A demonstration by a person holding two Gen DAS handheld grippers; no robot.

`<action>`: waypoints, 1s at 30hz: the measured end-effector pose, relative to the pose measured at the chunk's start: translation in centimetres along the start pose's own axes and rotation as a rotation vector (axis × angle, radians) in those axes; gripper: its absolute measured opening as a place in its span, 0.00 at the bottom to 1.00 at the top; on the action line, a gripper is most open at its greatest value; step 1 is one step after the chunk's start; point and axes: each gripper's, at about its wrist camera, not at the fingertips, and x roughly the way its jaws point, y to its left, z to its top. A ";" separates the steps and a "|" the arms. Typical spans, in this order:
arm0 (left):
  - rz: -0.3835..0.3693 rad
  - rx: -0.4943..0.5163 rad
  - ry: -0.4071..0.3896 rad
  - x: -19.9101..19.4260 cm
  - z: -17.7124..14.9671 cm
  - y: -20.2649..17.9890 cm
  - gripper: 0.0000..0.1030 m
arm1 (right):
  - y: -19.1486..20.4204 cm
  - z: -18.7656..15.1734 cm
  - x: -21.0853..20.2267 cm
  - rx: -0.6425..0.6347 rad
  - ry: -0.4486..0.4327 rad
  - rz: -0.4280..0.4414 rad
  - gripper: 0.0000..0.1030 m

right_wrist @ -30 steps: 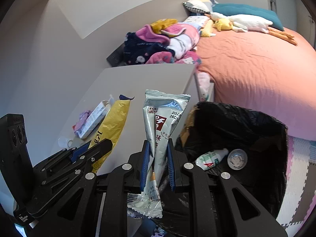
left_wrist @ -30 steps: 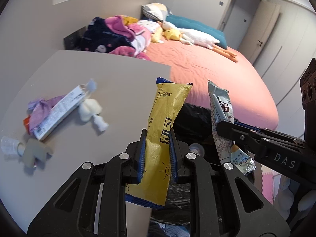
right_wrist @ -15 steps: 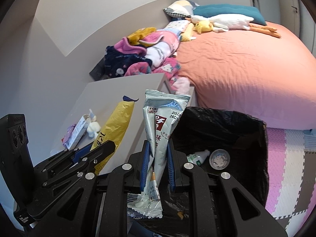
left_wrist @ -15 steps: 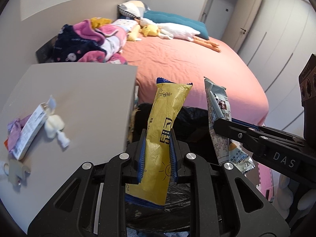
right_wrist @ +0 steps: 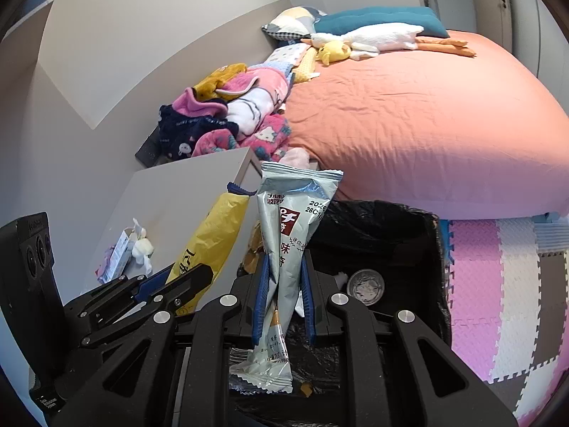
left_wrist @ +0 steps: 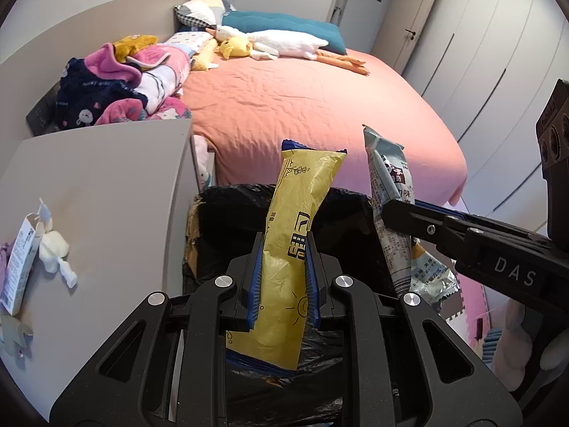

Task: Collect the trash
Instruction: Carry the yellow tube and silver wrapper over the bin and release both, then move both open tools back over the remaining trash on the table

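Observation:
My left gripper (left_wrist: 283, 249) is shut on a yellow snack wrapper (left_wrist: 295, 220) and holds it upright over the black-lined trash bin (left_wrist: 227, 213). My right gripper (right_wrist: 283, 267) is shut on a silver snack wrapper (right_wrist: 291, 220), also upright over the bin (right_wrist: 409, 227). The silver wrapper (left_wrist: 391, 192) shows to the right in the left wrist view, the yellow wrapper (right_wrist: 213, 235) to the left in the right wrist view. A round lid (right_wrist: 365, 283) lies inside the bin.
A grey table (left_wrist: 106, 185) stands left of the bin with a small white box (left_wrist: 19, 259), a white crumpled bit (left_wrist: 53, 249) and other scraps. A bed with an orange cover (left_wrist: 302, 106), clothes (left_wrist: 117, 85) and plush toys lies behind. Foam floor mats (right_wrist: 498, 284) are at the right.
Both grippers have moved right, off the table and over the trash bin, each still holding its wrapper. The table scraps have slid to the left edge of view.

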 end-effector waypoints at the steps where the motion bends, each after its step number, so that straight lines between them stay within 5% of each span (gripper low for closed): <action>1: -0.002 0.003 0.002 0.1 0.1 -0.1 0.19 | -0.2 0.1 -0.2 0.003 -0.003 -0.001 0.18; 5: -0.017 0.003 0.025 0.6 0.4 -0.4 0.22 | -0.7 0.3 -0.9 0.014 -0.018 -0.007 0.18; 7: -0.022 -0.010 0.044 0.9 0.5 -0.4 0.54 | -1.1 0.4 -1.4 0.020 -0.025 -0.008 0.25; 8: -0.010 -0.016 0.058 1.1 0.7 -0.3 0.89 | -1.3 0.4 -1.6 0.026 -0.030 -0.016 0.38; 9: 0.014 -0.019 0.052 1.2 0.7 -0.3 0.94 | -1.5 0.4 -1.9 0.029 -0.041 -0.024 0.54; 12: 0.065 -0.015 0.034 1.1 0.8 -0.3 0.94 | -1.7 0.4 -2.7 0.023 -0.077 -0.066 0.66; 30: 0.104 -0.058 -0.007 -0.6 0.1 1.2 0.94 | -0.2 0.6 -1.9 -0.012 -0.069 -0.034 0.67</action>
